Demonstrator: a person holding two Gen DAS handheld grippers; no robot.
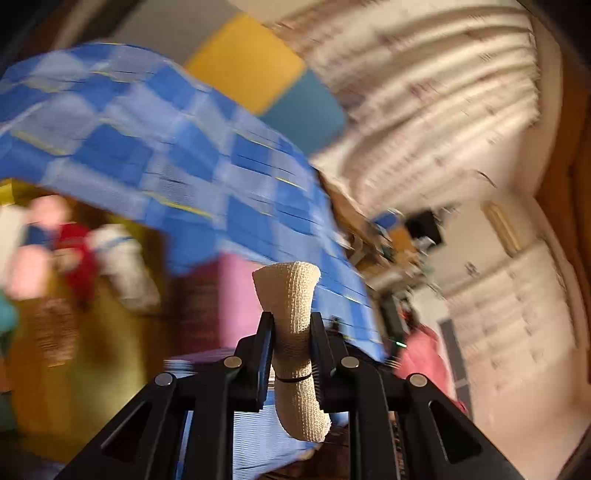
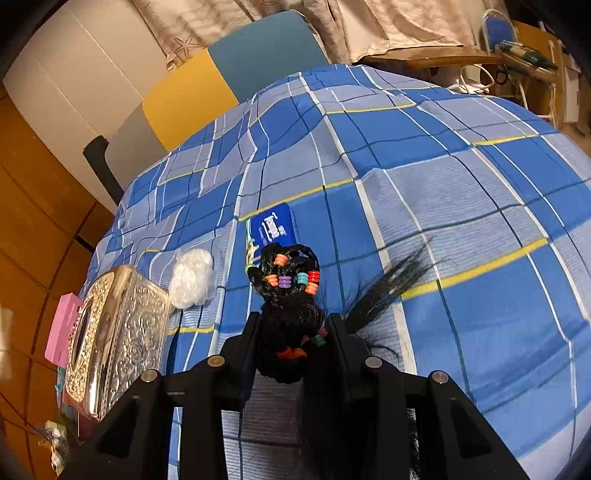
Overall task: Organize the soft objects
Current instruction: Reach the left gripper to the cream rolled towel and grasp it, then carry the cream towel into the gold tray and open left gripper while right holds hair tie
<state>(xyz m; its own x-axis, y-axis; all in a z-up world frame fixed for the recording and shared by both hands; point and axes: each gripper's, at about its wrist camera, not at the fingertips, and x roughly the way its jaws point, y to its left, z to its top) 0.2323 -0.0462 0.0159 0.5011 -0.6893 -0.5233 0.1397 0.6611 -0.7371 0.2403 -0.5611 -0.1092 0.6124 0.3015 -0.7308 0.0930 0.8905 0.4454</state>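
Two cameras riding my tongs, each looking forward along its own fingers.

My left one is tilted and blurred, close behind my left gripper (image 1: 291, 328), facing across the blue checked bedspread (image 1: 155, 147) toward the pale curtain (image 1: 424, 92). My right one sits close behind my right gripper (image 2: 291, 325) and looks down over the bedspread (image 2: 424, 166) from near its surface — sharp, steady. Both take in the bedspread, the yellow-and-teal headboard (image 1: 266, 70) (image 2: 236, 70) beyond it, and the curtain (image 2: 369, 22).

A home bedroom: a bed (image 2: 424, 155) in blue checked bedding fills the frame, curtains (image 2: 332, 18) along the top, wooden floor (image 2: 33, 192) at left.
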